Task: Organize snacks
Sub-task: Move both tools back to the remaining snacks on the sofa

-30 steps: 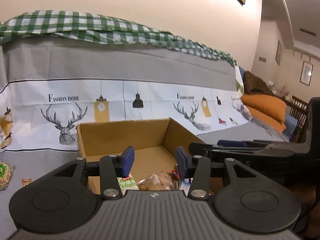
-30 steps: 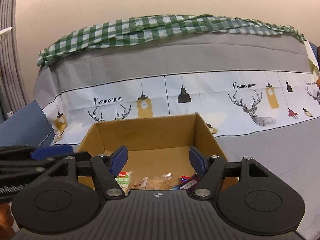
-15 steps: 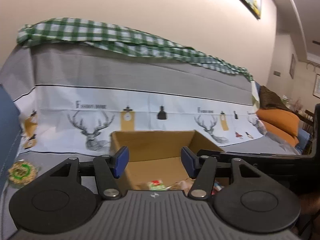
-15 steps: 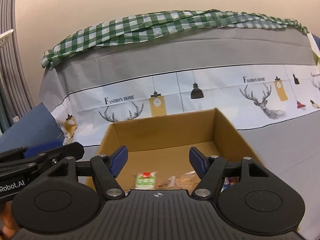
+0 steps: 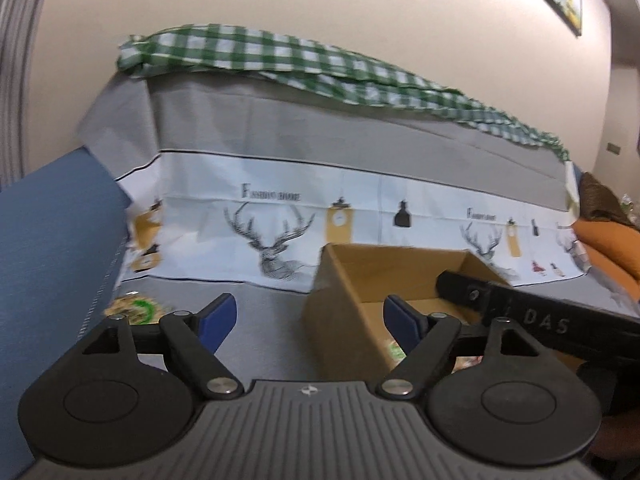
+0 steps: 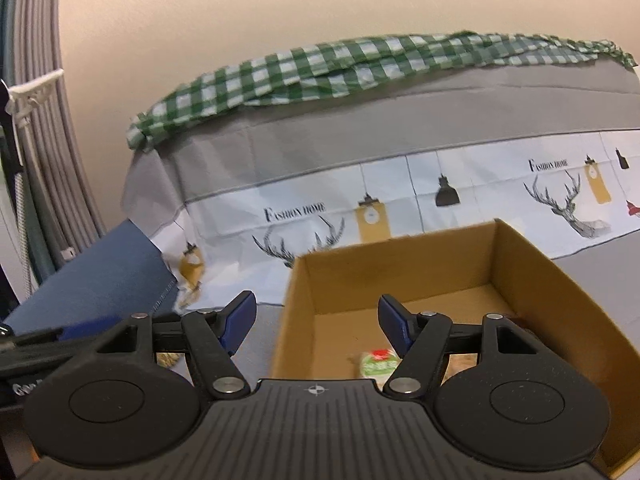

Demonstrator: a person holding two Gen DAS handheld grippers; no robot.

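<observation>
Both tools swung left; left tool [image 5: 310, 320] apparently spread wider.

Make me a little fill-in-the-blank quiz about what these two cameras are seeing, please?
1. Both the left gripper and the right gripper are ____ and hold nothing.
2. The box is made of ____.
3. The cloth draped along the top of the sofa is checked white and ____.
4. The round green snack outside the box lies on the box's ____ side in the left view.

Missing words: open; cardboard; green; left
</observation>
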